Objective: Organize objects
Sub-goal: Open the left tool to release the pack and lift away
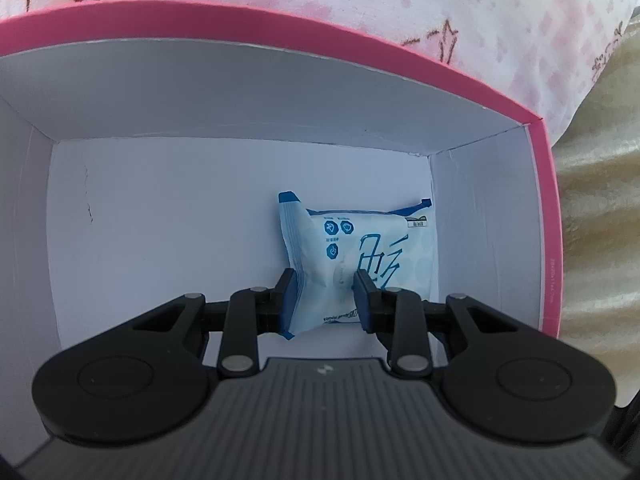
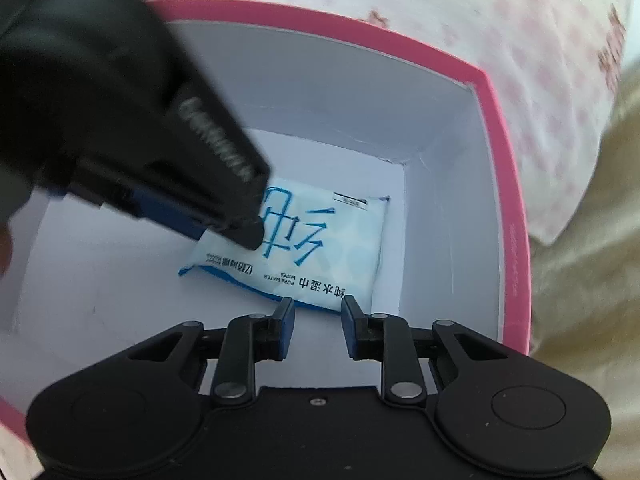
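Bedding (image 1: 460, 8) in pink and white, printed with small flowers and stars, fills the background in both wrist views, with a beige, ridged fabric (image 1: 600, 240) lying to the right of it. On this soft surface sits a box (image 1: 546, 216) with a pink outside and rim and plain white inner walls and floor; its top is open and both claws reach down into it.

On the white floor of the box, close to the right-hand wall, is a packet of wet wipes (image 1: 384, 248), pale blue and white with large blue characters on its face and darker blue sealed ends. One end of the packet is raised off the floor while the far end stays low near the wall.

The left claw (image 1: 326, 300) pinches the near end of the packet: its blue pads press on the wrapper from either side, and the plastic bunches and creases between them. In the right wrist view the same claw comes in from the upper left as a dark, blurred shape whose tip (image 2: 248, 236) sits on the packet (image 2: 344, 248).

The right claw (image 2: 318, 326) is drawn in to its narrowest, with nothing between its blue pads; it hovers just at the packet's nearest edge, and whether it touches the wrapper cannot be told.
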Demonstrator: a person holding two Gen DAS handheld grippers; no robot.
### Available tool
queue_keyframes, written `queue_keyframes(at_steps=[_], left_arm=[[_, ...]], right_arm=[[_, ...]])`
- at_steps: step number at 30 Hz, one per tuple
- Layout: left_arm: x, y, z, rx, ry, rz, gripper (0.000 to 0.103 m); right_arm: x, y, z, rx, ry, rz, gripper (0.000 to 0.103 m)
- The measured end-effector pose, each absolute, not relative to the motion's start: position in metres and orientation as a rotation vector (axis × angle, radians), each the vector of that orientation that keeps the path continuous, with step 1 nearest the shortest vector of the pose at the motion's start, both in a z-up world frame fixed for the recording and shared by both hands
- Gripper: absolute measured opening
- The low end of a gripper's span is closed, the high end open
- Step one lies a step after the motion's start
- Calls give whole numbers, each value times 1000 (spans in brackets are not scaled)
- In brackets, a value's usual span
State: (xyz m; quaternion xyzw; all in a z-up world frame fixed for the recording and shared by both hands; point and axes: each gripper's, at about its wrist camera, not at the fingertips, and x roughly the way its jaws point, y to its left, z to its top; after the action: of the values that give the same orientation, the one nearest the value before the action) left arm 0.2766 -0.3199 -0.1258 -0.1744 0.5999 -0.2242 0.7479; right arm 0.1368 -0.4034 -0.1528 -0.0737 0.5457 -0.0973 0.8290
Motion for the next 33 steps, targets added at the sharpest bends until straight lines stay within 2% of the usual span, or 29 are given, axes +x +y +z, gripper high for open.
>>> queue_keyframes(at_steps=[11, 21, 23, 27, 33], left_arm=[[284, -329, -121, -391, 1302, -494, 27], [278, -322, -112, -343, 1264, -500, 27], [259, -330, -104, -257, 1233, -463, 27], [252, -320, -87, -200, 1190, -451, 31], [218, -281, -62, -150, 1190, -493, 44]], right_arm=[[149, -407, -158, 23, 1283, -194, 28], [150, -401, -140, -60, 1148, -224, 28], [143, -397, -136, -58, 1145, -198, 28], [119, -382, -118, -93, 1102, -184, 33], [80, -396, -77, -35, 1049, -185, 37]])
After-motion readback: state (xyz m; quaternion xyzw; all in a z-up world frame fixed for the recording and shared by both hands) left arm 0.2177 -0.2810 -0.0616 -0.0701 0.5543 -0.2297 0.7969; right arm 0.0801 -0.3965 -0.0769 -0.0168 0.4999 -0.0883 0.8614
